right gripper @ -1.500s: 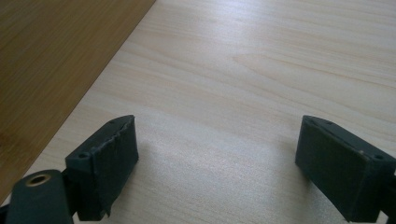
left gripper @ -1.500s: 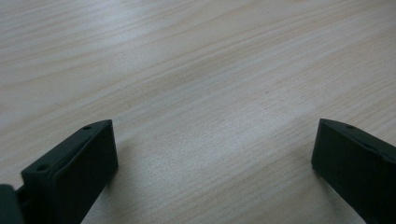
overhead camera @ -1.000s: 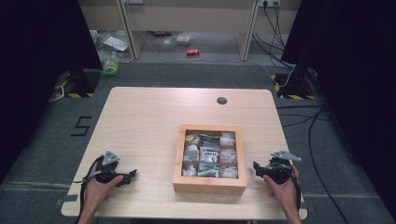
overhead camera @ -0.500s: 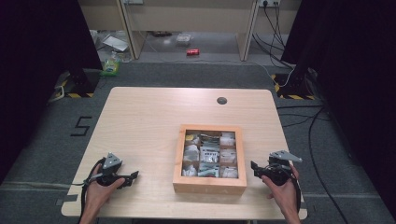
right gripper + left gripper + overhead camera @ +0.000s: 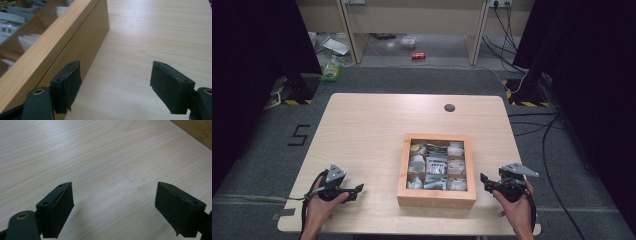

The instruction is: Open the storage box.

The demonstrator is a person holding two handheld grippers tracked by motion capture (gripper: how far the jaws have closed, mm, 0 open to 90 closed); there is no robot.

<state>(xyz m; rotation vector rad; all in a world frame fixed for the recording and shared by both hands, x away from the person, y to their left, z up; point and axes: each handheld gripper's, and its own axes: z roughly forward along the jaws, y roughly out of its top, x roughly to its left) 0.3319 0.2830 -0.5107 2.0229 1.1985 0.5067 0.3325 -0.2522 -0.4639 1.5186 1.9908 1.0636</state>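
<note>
A: What is the table made of?
B: Pale wood-grain laminate, smooth with a soft sheen.
A: And the box at its 5 o'clock?
B: Warmer, matt wood, holding glossy white packets. The gripper pads look matt black, slightly rough plastic

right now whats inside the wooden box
The wooden box has compartments holding white and printed packets. What lies under the top packets is covered.

One wooden box, one table, two grippers: left gripper, right gripper.
</note>
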